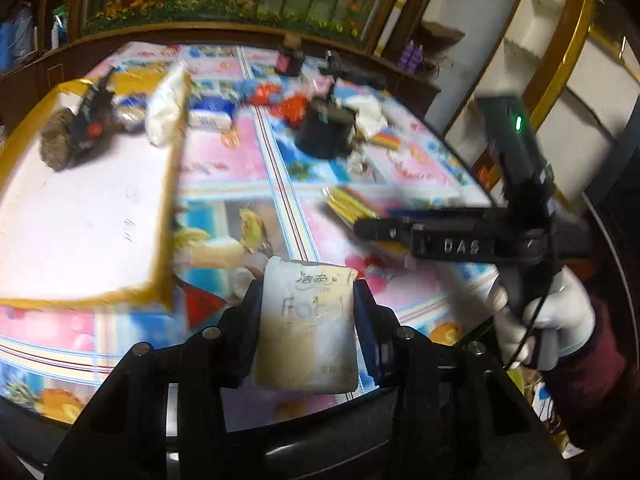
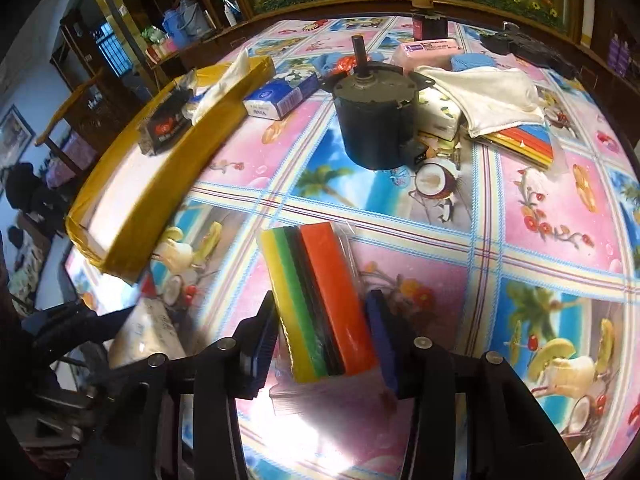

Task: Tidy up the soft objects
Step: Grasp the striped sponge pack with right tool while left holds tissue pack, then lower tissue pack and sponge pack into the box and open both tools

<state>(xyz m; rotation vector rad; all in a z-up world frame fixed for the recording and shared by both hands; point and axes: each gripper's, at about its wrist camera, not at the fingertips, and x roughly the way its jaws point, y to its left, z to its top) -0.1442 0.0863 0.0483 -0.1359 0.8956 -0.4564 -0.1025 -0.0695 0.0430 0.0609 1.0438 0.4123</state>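
- Our landmark: the yellow-rimmed tray (image 1: pixel 80 216) w/ white floor, on the bench (image 2: pixel 520 240) under a bright cartoon-print cloth.
- Left gripper (image 1: pixel 306 316): jaws partway open, closed on a white tissue pack (image 1: pixel 306 320); pads press both its sides. Pack is held upright, just off the tray's near right corner.
- Right gripper (image 2: pixel 324 332): jaws partway open, straddling a striped sponge block (image 2: pixel 320 300) (yellow, green, black, orange) in clear wrap. Left pad seems to touch the yellow side; right pad sits close to the orange side, contact there we can't tell.
- Sponge block lies on the bench, right of the tray's near end.
- In the tray, far end: a fuzzy grey-brown soft thing (image 1: pixel 60 144), a black item w/ red spot (image 1: pixel 92 120), a white tissue bag (image 1: pixel 166 112) leaning on the rim.
- Just right of the tray's far end: blue-white tissue pack (image 2: pixel 280 98).
- Further right of the tray: dark round motor (image 2: pixel 376 120) w/ shaft up, a white cloth (image 2: pixel 492 96), a coloured strip pack (image 2: pixel 520 140) partly under the cloth.
- White-gloved hand (image 1: pixel 548 316) holds the right gripper's handle, well right of the tray.
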